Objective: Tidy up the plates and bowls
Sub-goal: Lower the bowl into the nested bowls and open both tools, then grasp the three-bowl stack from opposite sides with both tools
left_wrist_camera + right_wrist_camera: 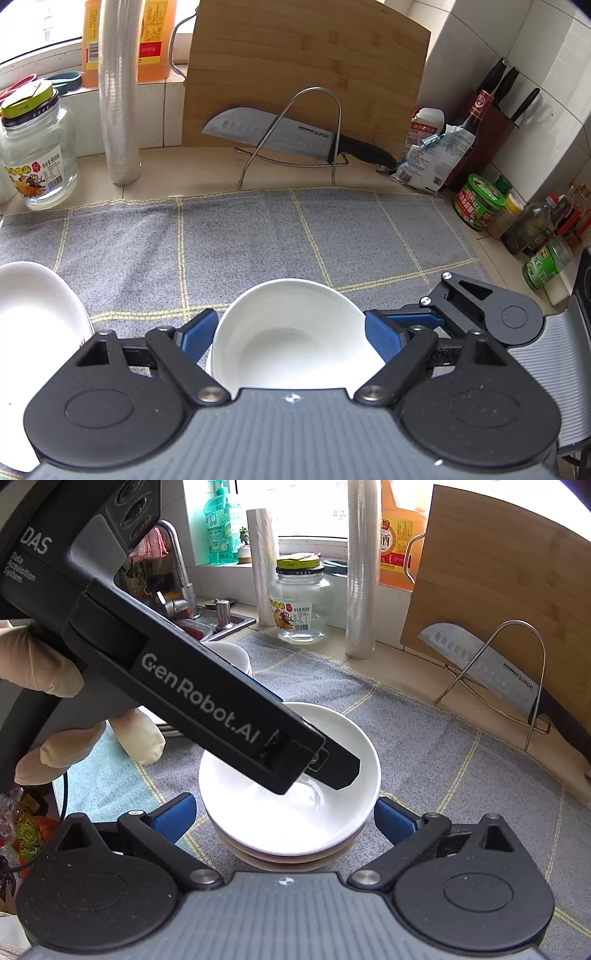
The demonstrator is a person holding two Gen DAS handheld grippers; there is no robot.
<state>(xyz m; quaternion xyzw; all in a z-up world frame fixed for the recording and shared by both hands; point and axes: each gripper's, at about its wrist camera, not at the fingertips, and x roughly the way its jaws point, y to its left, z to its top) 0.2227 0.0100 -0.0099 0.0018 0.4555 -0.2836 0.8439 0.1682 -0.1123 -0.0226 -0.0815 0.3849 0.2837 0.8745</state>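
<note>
The left gripper is holding its jaws wide around a white bowl, blue pads flanking the rim at nine and three o'clock; contact is unclear. The right gripper is likewise spreading wide around the stacked bowls sitting on the grey cloth covering the worktop. Another white dish is lying at nine o'clock.

White bowl sits between the left gripper's spread fingers.
</note>
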